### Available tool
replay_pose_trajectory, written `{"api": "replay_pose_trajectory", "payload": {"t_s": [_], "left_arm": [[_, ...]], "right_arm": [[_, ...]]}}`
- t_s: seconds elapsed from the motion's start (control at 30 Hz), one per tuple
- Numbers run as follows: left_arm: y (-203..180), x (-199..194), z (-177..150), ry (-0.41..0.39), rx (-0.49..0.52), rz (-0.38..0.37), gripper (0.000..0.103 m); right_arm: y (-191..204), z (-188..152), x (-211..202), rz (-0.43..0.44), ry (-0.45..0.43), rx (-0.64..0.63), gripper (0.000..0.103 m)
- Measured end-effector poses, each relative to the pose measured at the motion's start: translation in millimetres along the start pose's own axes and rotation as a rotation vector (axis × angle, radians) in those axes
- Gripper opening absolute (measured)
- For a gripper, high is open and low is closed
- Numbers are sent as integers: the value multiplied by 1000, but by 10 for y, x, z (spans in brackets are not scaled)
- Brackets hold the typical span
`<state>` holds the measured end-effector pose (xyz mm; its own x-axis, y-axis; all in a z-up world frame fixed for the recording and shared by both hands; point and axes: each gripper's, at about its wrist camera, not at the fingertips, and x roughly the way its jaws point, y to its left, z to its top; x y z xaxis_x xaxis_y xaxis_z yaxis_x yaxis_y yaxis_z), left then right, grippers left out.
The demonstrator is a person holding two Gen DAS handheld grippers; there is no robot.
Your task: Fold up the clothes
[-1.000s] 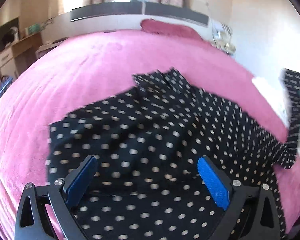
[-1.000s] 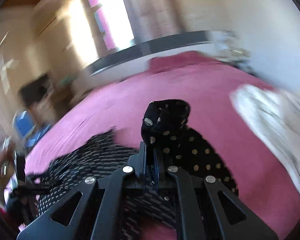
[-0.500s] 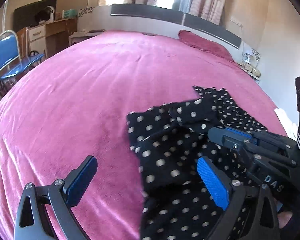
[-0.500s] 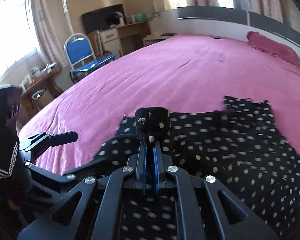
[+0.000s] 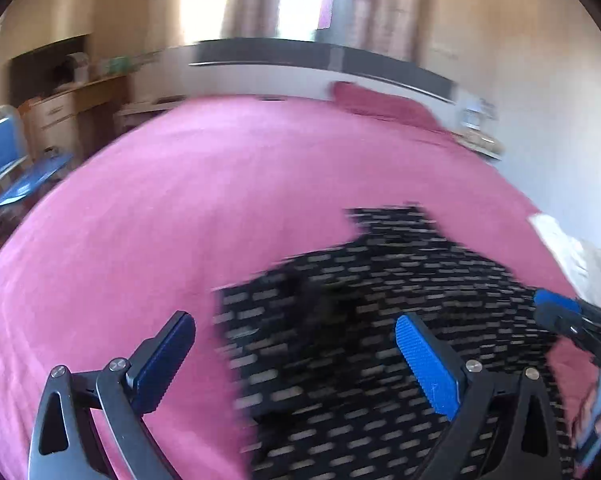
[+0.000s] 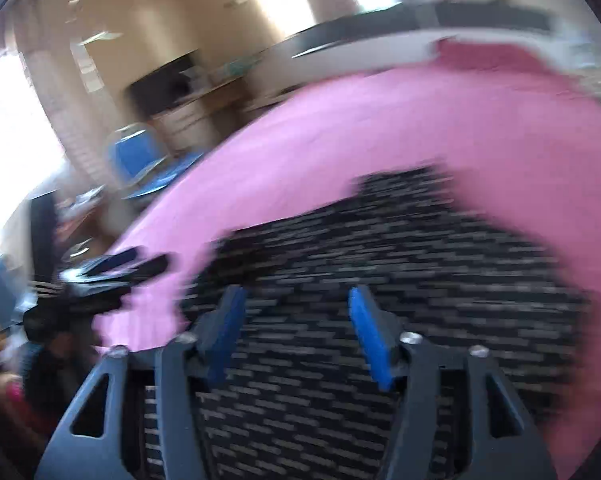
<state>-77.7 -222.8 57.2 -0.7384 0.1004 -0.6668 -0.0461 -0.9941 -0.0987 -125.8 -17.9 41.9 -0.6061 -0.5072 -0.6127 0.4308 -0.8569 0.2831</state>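
Released a moment ago, the black polka-dot garment [image 6: 380, 264] now lies folded on the pink bedspread [image 5: 180, 200]. Right gripper [image 6: 296, 328] jaws have just been opening, nothing between them. Left gripper [image 5: 296, 356] gapes wide, empty, over the garment's left edge.

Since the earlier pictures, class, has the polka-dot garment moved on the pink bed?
Yes. The polka-dot garment, earlier bunched in the right gripper, now lies flat on the pink bed; the jaws have just opened, empty.
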Motion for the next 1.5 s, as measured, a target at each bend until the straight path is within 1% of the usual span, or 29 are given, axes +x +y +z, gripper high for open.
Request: {"api": "replay_pose_trajectory", "payload": {"t_s": [0.07,0.13,0.23,0.3,0.33,0.4,0.5,0.57,0.6,0.63,0.67,0.7,0.77,0.8,0.83,0.87,0.93,1.0,1.03,1.13,1.17,1.2,1.27,1.3,1.37,1.4,1.43,1.47,1.5], "left_arm": [[-306,223,74,33,75,-36,103],[-521,556,63,106,135,-9,103],[-392,980,-94,234,120,49,103],[-300,1030,-189,228,136,29,103],[-257,1044,-234,219,146,16,103],[-336,914,-203,200,180,25,101],[-625,432,-62,63,146,-101,101],[-941,344,-28,38,134,-217,101],[-1121,420,-49,62,120,-282,101],[-1303,518,-77,91,105,-347,101],[-1426,661,-121,120,73,-384,101],[-1536,813,-170,149,37,-416,101],[-1613,1061,-257,178,-8,-412,101],[-1632,1115,-294,187,-10,-403,101],[-1650,1156,-328,196,-9,-391,101],[-1688,1195,-362,198,24,-371,101],[-1838,1196,-426,197,148,-312,101],[-1902,1187,-473,192,218,-284,101],[-1895,1184,-473,191,219,-287,101],[-1858,1182,-461,187,185,-312,102],[-1859,1182,-470,184,183,-313,102],[-1863,1181,-483,181,185,-311,102],[-1886,1173,-517,176,203,-296,102],[-1892,1150,-538,176,211,-288,102],[-1923,1136,-543,180,218,-284,102],[-1925,1129,-546,181,222,-283,102],[-1923,1122,-547,182,226,-281,102],[-1931,1120,-545,182,230,-280,102],[-1935,1086,-534,182,229,-291,102]], "right_arm": [[-457,-56,-108,-55,10,103,65],[-766,-109,-100,-68,33,184,65],[-904,-241,63,-53,126,240,65],[-1003,-393,175,-87,212,225,64],[-1053,-424,154,-80,215,231,63],[-1151,-430,17,-37,175,258,63],[-1204,-257,-321,-7,64,236,64],[-1272,-83,-414,-22,35,199,65],[-1308,-17,-395,-22,44,184,66],[-1348,29,-287,13,80,184,66],[-1393,73,-144,67,125,191,66],[-1447,100,-11,159,168,220,66],[-1546,126,175,305,211,289,66],[-1592,149,259,315,231,295,66],[-1636,178,343,292,251,286,66],[-1715,217,444,236,269,278,66],[-1912,290,633,152,288,297,66],[-2153,334,719,47,293,342,66],[-2179,339,686,59,282,361,66],[-2075,324,466,223,223,405,66],[-2040,319,392,278,204,419,68],[-1964,281,378,307,217,402,73],[-1759,166,421,334,284,332,78],[-1709,130,491,299,312,298,78],[-1859,119,724,155,347,304,77],[-1980,135,797,132,336,347,76],[-2098,162,801,142,305,411,76],[-2174,207,753,132,263,473,76],[-2173,266,676,113,221,496,76]]}}
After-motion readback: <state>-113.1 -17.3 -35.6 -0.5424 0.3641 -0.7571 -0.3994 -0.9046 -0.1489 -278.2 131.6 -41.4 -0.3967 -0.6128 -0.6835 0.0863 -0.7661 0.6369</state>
